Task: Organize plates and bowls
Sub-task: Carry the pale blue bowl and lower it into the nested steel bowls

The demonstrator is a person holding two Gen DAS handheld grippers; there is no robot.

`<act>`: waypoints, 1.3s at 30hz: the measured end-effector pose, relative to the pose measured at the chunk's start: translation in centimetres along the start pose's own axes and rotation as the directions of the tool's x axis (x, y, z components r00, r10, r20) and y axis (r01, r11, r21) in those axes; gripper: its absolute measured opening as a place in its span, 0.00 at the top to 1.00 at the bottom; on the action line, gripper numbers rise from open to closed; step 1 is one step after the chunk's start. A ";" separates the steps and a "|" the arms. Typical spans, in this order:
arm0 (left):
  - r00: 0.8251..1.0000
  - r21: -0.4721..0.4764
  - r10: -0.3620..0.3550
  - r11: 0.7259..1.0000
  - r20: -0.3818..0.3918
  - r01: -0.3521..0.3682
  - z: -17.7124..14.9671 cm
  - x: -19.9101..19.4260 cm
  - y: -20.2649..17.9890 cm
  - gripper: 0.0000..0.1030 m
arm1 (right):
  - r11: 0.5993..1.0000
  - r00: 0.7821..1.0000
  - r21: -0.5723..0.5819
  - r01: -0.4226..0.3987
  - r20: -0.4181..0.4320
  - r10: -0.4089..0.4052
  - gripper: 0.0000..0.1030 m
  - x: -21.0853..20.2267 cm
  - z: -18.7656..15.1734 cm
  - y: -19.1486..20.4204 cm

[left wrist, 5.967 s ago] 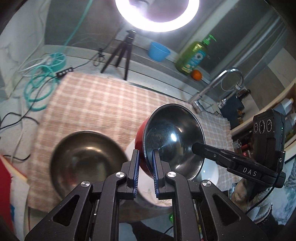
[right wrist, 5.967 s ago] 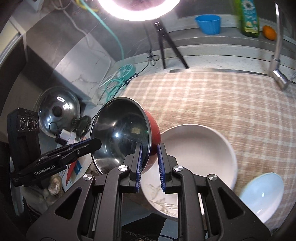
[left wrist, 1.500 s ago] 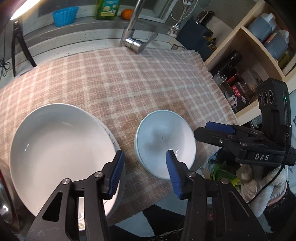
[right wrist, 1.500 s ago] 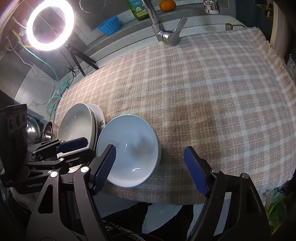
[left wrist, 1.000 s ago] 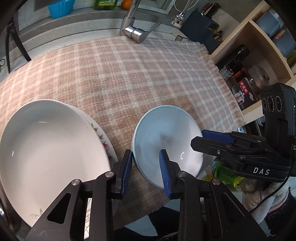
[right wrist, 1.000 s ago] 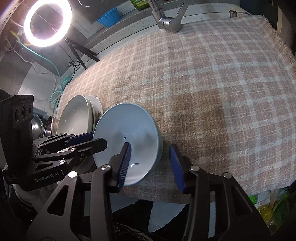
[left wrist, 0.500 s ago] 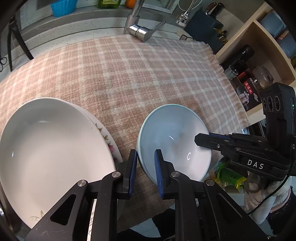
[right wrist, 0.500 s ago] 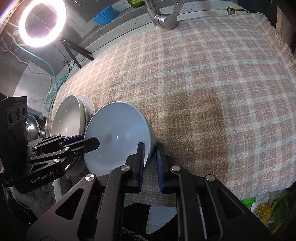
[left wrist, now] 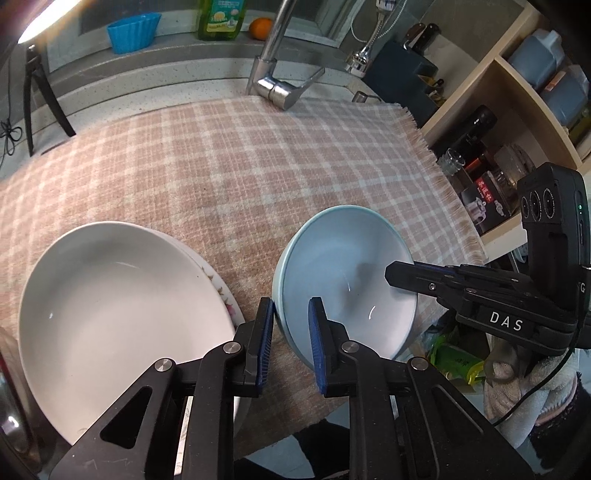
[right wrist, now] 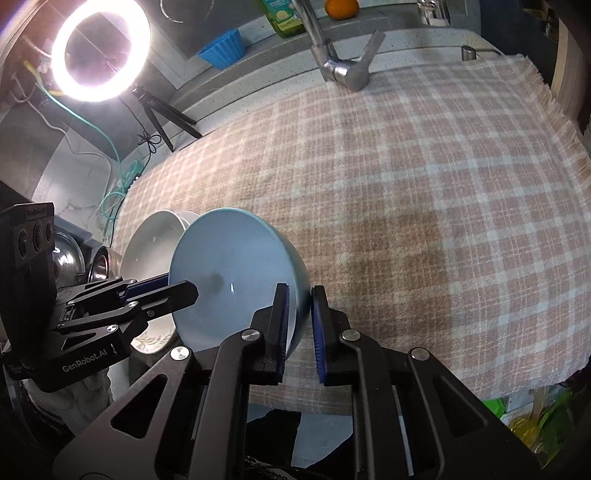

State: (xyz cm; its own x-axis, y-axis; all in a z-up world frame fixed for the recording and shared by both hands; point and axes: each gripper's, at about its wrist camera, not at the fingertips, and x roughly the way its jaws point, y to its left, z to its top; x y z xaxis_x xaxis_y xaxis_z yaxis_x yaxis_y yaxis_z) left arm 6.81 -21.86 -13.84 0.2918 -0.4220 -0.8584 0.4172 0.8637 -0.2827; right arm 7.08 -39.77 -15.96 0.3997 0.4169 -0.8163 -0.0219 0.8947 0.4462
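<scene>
Left gripper (left wrist: 291,334): nearest in the left wrist view; its blue pads pinch the near-left rim of the pale blue bowl (left wrist: 345,277), one pad inside and one outside.
Right gripper (right wrist: 298,325): pads pressed on the bowl's opposite rim, wall between them; in the left wrist view it reaches in from the right.
Bowl's place: tilted, held at both rims over the near edge of the checked cloth (left wrist: 221,162); whether its foot touches the cloth I cannot tell.
Handling: glazed ceramic by its look, so probably stiff, fairly heavy, slick and chip-prone. Narrow pads on a smooth rim could slip if the bowl tips, so two opposite rim grips seem the right hold.
Neighbours: just left of the bowl, a deep white plate (left wrist: 110,295) sits on a flower-rimmed plate (left wrist: 225,295); steel bowls (right wrist: 101,267) lie further left.
Likely step: carrying the bowl to a stack.
Writing: "DAS" on the right gripper's body; "GenRobot.AI" on the left one's.
Farther: faucet (left wrist: 275,79) at the cloth's far edge, then a blue cup (left wrist: 133,31), green soap bottle (left wrist: 218,18) with unreadable label, and orange (left wrist: 260,28) on the ledge.
Far left: ring light (right wrist: 100,53) on a tripod.
Far right: shelf (left wrist: 517,110) of jars and bottles; a red label there is too small to read.
</scene>
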 end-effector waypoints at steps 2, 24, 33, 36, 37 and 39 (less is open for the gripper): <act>1.000 -0.007 -0.001 1.000 0.015 0.001 0.0 -0.8 0.3 0.83 | 1.000 1.000 -0.012 -0.005 0.009 0.005 0.88 -0.2 0.3 0.7; 0.979 -0.179 0.098 0.982 0.178 -0.066 -2.5 -10.4 7.1 0.83 | 0.964 0.989 -0.225 -0.142 -0.004 0.145 0.88 0.7 2.6 12.9; 0.962 -0.311 0.177 0.944 0.209 -0.106 -5.4 -13.8 11.7 0.83 | 0.923 0.978 -0.323 -0.210 -0.064 0.200 0.88 3.0 2.4 19.6; 0.956 -0.349 0.203 0.929 0.212 -0.120 -6.4 -14.8 13.2 0.83 | 0.911 0.973 -0.342 -0.230 -0.087 0.213 0.88 4.0 2.2 21.7; 0.954 -0.359 0.211 0.925 0.213 -0.124 -6.6 -15.0 13.6 0.83 | 0.907 0.972 -0.349 -0.236 -0.093 0.217 0.88 4.3 2.1 22.1; 0.950 -0.387 0.227 0.913 0.216 -0.130 -7.3 -15.7 14.7 0.83 | 0.898 0.969 -0.366 -0.246 -0.110 0.221 0.88 5.0 2.0 23.5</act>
State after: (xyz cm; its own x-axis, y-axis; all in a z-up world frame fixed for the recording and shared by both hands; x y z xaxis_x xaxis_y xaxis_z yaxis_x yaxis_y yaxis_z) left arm 2.08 -0.51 -7.62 0.5577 -0.2646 -0.7868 0.0100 0.9499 -0.3124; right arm 10.39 -16.99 -8.82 0.2821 0.6195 -0.7325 -0.4531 0.7591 0.4674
